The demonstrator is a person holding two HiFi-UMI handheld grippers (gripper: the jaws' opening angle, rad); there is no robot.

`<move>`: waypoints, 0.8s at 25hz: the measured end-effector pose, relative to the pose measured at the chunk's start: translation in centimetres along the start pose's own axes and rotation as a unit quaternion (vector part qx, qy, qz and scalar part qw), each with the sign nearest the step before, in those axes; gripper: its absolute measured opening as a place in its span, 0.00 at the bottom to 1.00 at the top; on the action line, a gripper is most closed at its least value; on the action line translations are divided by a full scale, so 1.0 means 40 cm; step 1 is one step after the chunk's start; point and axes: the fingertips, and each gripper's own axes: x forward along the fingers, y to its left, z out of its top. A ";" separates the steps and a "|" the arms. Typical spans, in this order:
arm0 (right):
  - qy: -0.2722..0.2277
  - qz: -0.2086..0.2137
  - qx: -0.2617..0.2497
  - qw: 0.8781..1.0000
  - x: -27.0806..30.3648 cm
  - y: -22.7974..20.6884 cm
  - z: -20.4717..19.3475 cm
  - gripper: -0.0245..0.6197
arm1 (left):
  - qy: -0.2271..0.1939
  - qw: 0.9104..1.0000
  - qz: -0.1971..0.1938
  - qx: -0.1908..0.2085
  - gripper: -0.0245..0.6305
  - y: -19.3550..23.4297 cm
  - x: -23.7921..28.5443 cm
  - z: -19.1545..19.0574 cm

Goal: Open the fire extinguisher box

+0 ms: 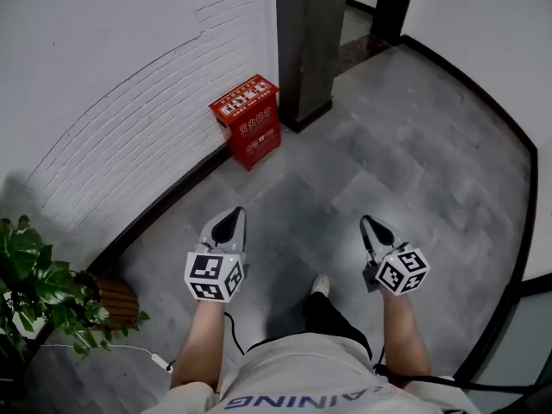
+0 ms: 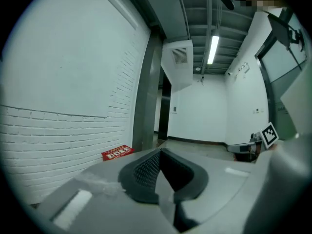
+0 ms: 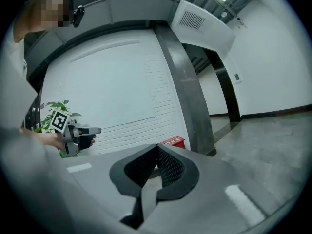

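The red fire extinguisher box (image 1: 248, 120) stands on the floor against the white brick wall, beside a dark pillar (image 1: 307, 46), its lid down. It also shows small and far in the left gripper view, the box (image 2: 117, 152), and in the right gripper view, the box (image 3: 172, 142). My left gripper (image 1: 229, 222) hangs well short of the box, jaws shut with nothing between them. My right gripper (image 1: 372, 225) is held level with it further right, also shut and empty. Both point forward over the grey floor.
A potted plant (image 1: 39, 287) stands at the lower left by the wall, with a white cable (image 1: 103, 349) on the floor near it. A dark skirting line and glass frame (image 1: 517, 257) run along the right. An open doorway (image 1: 366, 7) lies beyond the pillar.
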 end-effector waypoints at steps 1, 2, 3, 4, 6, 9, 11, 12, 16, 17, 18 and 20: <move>0.002 0.006 0.003 1.000 0.045 -0.047 0.025 0.04 | 0.000 1.000 0.012 0.000 0.04 0.016 0.061 0.019; 0.007 0.015 0.006 1.000 0.089 -0.089 0.047 0.04 | 0.001 1.000 0.025 -0.002 0.04 0.031 0.117 0.037; 0.014 0.027 0.007 0.999 0.130 -0.125 0.064 0.04 | 0.002 0.999 0.037 -0.005 0.04 0.042 0.168 0.054; 0.022 0.042 0.004 0.999 0.171 -0.154 0.080 0.04 | 0.002 0.999 0.047 -0.007 0.04 0.049 0.215 0.071; 0.036 0.071 -0.007 0.997 0.255 -0.203 0.111 0.04 | 0.001 0.998 0.060 -0.014 0.04 0.058 0.305 0.100; 0.049 0.111 -0.019 0.992 0.388 -0.245 0.149 0.04 | 0.004 0.997 0.076 -0.025 0.04 0.088 0.420 0.124; 0.054 0.135 -0.029 0.989 0.477 -0.269 0.173 0.04 | 0.004 0.995 0.089 -0.033 0.04 0.121 0.490 0.131; 0.056 0.142 -0.034 0.988 0.526 -0.287 0.184 0.04 | 0.003 0.995 0.095 -0.035 0.04 0.139 0.527 0.135; 0.063 0.154 -0.049 0.985 0.736 -0.375 0.230 0.04 | 0.003 0.992 0.119 -0.042 0.04 0.247 0.678 0.143; 0.065 0.156 -0.054 0.984 0.794 -0.399 0.246 0.04 | 0.003 0.991 0.127 -0.049 0.04 0.285 0.719 0.143; 0.067 0.157 -0.060 0.983 0.854 -0.424 0.264 0.04 | 0.002 0.989 0.136 -0.057 0.04 0.326 0.762 0.145; 0.071 0.160 -0.068 0.982 0.980 -0.469 0.298 0.04 | -0.003 0.986 0.153 -0.070 0.04 0.412 0.850 0.157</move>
